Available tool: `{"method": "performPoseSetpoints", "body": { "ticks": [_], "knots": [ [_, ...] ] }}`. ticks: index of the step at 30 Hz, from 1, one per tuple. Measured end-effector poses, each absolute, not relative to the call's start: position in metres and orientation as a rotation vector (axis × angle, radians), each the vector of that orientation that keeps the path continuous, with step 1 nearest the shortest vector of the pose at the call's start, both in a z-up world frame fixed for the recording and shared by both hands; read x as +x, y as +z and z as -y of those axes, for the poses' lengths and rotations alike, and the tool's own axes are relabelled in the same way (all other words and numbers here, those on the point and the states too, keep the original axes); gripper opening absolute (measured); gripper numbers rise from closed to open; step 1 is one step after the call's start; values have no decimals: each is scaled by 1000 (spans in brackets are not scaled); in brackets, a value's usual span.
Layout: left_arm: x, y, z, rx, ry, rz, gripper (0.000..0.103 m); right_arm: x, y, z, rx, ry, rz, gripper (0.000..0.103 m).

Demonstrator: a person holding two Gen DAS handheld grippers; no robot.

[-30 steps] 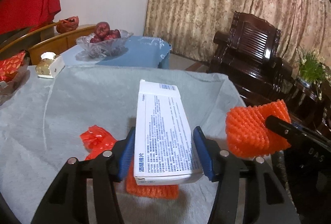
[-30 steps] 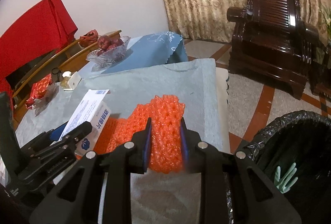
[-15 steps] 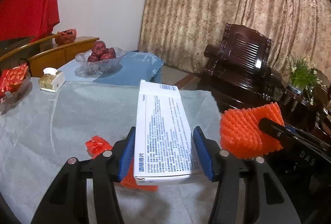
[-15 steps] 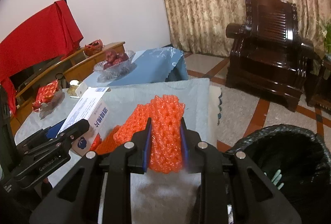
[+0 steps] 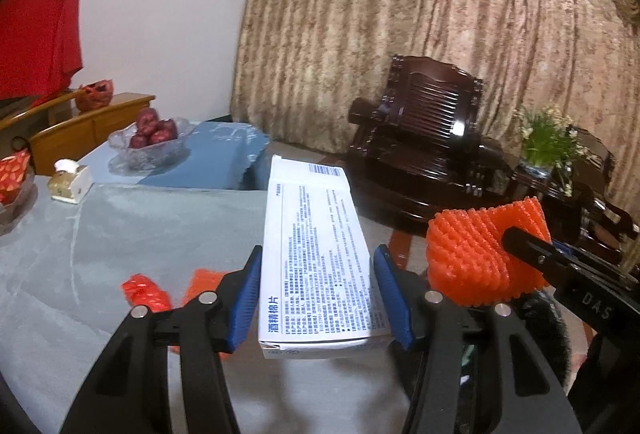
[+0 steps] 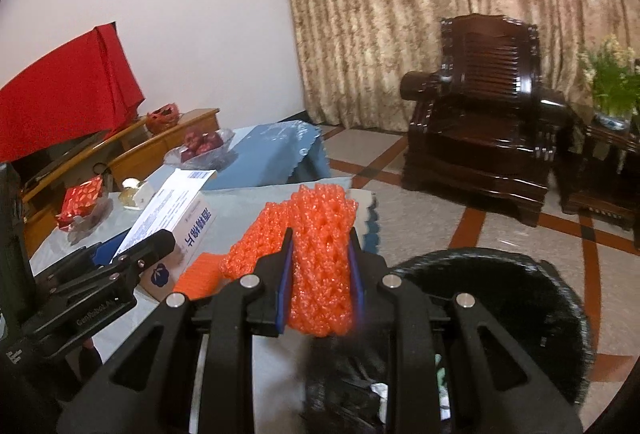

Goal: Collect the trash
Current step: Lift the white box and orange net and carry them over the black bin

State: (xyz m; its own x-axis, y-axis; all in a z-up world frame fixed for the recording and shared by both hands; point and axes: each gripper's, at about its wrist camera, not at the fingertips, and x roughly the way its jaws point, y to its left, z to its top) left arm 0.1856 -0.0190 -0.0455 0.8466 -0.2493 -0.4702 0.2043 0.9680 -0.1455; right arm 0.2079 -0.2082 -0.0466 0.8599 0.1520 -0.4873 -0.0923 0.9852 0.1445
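Foam net and carton both held up off the bench, the black-lined bin low on the right.

The orange foam net (image 6: 320,266) is squeezed between the right gripper (image 6: 320,274) fingers, its length running forward along them, and it sits above the near rim of the trash bin (image 6: 520,298), so I judge the right hand the nearer to a drop. The white carton (image 5: 320,258), printed in small blue text, is clamped on its long sides by the left gripper (image 5: 320,298), its long axis pointing ahead, over the grey-clothed bench (image 5: 120,234) and left of the bin. A red wrapper (image 5: 144,290) and another orange foam piece (image 5: 200,282) lie on the cloth just beside the left fingers (image 5: 244,298). Farther off stand a fruit bowl (image 5: 150,145) and a dark armchair (image 5: 424,137).
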Motion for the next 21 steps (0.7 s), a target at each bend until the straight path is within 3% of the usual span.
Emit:
{"method": "performPoseSetpoints", "body": {
  "ticks": [21],
  "knots": [
    [173, -53, 140, -32, -478, -520, 55, 150, -61, 316, 154, -93, -522, 23]
  ]
}}
